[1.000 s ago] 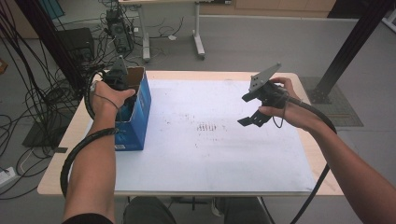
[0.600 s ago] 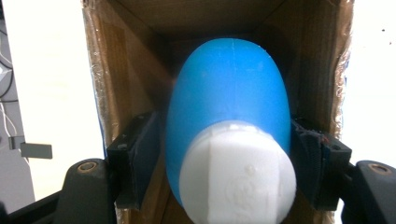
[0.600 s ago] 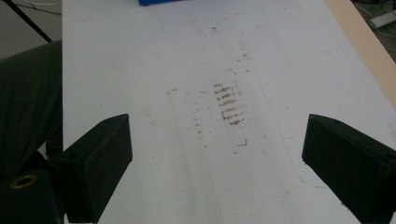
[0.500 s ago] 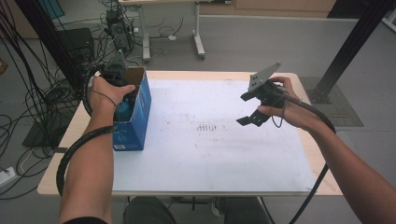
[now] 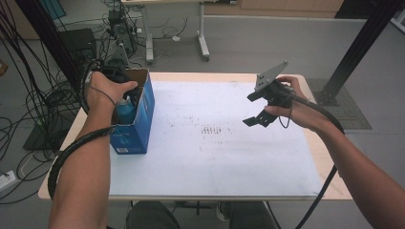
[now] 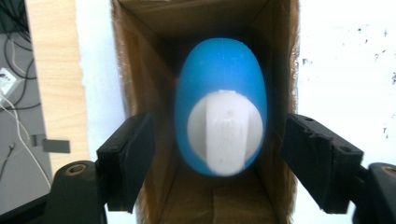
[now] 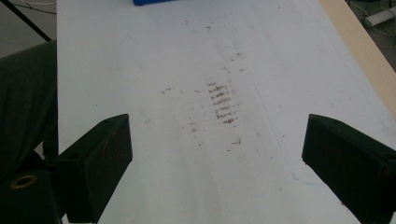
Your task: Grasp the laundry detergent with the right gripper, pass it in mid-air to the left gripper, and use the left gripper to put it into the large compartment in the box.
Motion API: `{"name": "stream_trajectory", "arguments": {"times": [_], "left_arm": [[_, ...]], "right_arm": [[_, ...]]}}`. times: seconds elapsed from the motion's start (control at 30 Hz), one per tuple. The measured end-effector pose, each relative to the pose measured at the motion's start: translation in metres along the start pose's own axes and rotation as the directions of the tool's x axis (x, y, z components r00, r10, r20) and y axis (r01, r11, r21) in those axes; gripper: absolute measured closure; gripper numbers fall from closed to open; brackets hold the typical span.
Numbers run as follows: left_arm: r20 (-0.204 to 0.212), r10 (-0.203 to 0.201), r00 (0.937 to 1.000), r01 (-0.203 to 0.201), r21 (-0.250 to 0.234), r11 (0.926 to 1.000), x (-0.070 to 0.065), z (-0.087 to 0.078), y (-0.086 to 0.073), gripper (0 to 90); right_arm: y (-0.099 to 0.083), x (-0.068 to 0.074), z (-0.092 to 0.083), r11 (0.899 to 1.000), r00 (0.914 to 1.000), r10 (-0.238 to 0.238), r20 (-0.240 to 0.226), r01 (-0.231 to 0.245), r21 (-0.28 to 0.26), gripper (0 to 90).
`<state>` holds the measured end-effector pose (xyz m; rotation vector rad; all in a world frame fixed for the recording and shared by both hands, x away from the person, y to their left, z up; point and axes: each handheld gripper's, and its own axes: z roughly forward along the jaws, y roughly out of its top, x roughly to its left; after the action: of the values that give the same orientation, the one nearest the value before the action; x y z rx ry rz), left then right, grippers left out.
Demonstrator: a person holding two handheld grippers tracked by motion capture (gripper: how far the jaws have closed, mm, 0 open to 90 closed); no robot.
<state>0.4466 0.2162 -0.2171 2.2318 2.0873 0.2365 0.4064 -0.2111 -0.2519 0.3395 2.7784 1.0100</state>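
Hovering over the open mouth of the blue cardboard box (image 5: 133, 126), my left gripper (image 6: 217, 161) has just been spreading its jaws, and in the left gripper view they now stand clear on either side of the blue bottle (image 6: 222, 100) with its white cap (image 6: 226, 130), the pads not pressing on it. The bottle sits upright down inside the box, which stands at about nine o'clock on the white table sheet (image 5: 229, 157), close to the table's left edge. My worry is the narrow fit: the brown inner walls run close beside both jaws, so if I pull out crooked, a jaw could catch the rim and drag or tip the whole box toward the edge at nine o'clock. I judge the bottle top-heavy enough that a nudge on the cap could lean it against a wall, though the tight box should keep it from falling flat. The cable (image 5: 76, 148) curling along my left forearm could also snag the box corner. My right gripper (image 5: 260, 107), held in the air at about two o'clock with jaws wide apart and nothing between them, is well away from the box and poses little risk unless its own cable sweeps across the sheet.
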Motion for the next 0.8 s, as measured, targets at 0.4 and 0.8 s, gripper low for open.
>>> {"name": "stream_trajectory", "arguments": {"times": [0.4,0.8], "left_arm": [[0.062,0.115,0.9914,-0.111,-0.074,0.9911,-0.041,-0.035,0.004,16.8],[0.152,0.238,0.9592,-0.224,-0.105,0.9689,-0.096,-0.039,0.005,13.3]], "right_arm": [[0.008,-0.011,0.001,0.998,0.9999,0.002,0.011,-0.003,0.062,8.5],[0.011,-0.024,-0.001,0.992,0.9996,0.006,0.028,-0.01,0.123,8.5]]}}
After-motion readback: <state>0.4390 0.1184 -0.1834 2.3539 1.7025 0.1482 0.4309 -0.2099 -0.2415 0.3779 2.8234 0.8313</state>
